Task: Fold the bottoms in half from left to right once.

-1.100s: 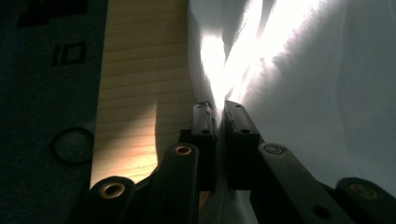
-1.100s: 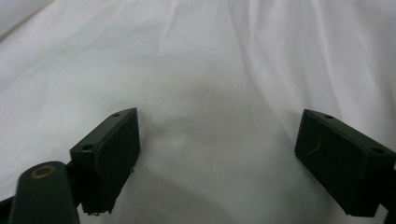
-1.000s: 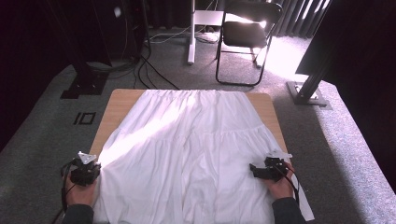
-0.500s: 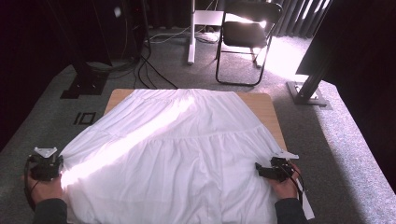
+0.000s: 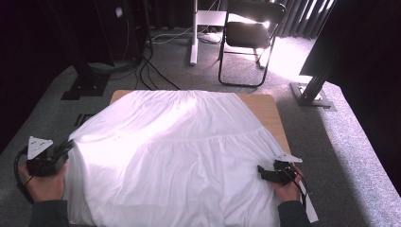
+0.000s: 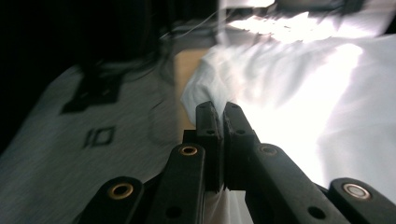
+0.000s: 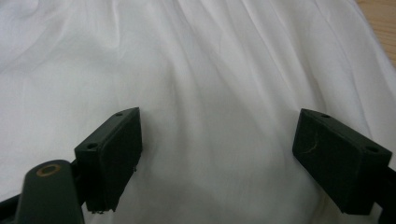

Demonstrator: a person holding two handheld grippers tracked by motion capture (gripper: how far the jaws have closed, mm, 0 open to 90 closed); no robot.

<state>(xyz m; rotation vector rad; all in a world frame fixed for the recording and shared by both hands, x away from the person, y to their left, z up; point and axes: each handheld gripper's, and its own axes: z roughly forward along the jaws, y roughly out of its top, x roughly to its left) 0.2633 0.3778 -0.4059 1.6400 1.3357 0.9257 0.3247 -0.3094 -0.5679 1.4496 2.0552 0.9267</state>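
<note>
While the white cloth (image 5: 179,156) covers most of the wooden table (image 5: 269,111), its edge at eight o'clock is lifted off the tabletop, pinched between the closed jaws of the left gripper (image 5: 64,149), which sits out beyond the table's side. At four o'clock the right gripper (image 5: 261,171) rests on the cloth with its jaws spread wide, fabric lying flat between them, unpinched. At twelve o'clock, on the carpet beyond the table, stands a black chair (image 5: 248,35).

left gripper (image 5: 66,147): lifted, moved outward | white cloth (image 5: 179,156): left edge raised
</note>
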